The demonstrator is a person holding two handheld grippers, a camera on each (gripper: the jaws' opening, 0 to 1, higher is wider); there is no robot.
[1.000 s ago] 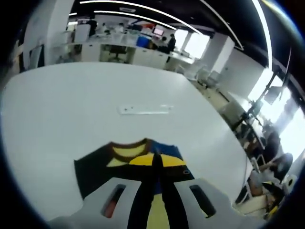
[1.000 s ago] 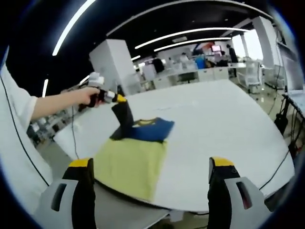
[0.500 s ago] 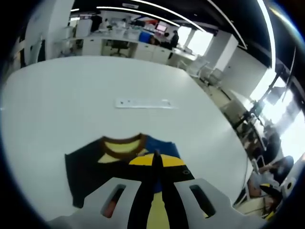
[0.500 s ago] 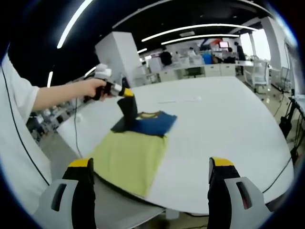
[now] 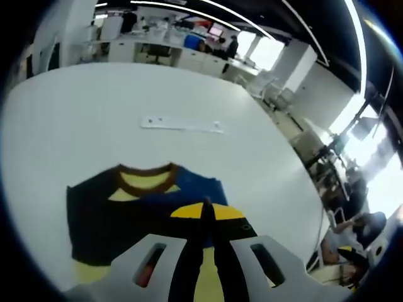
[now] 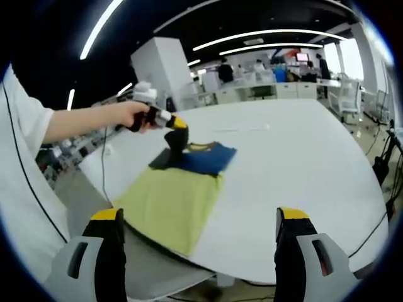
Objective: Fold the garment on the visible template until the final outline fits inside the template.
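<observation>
Garment point(image 6: 182, 189) flat on white desk point(image 6: 302, 170), near edge. Left tongs point(image 5: 206, 211) pinched shut on dark fold; right tongs point(image 6: 196, 239) wide open, empty, hovering apart. Fabric light, limp, likely drapes; grip hems or corners.

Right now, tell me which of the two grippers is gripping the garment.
The left gripper, jaws shut on a dark fold of the garment. The right gripper hangs open, apart from the cloth.
</observation>
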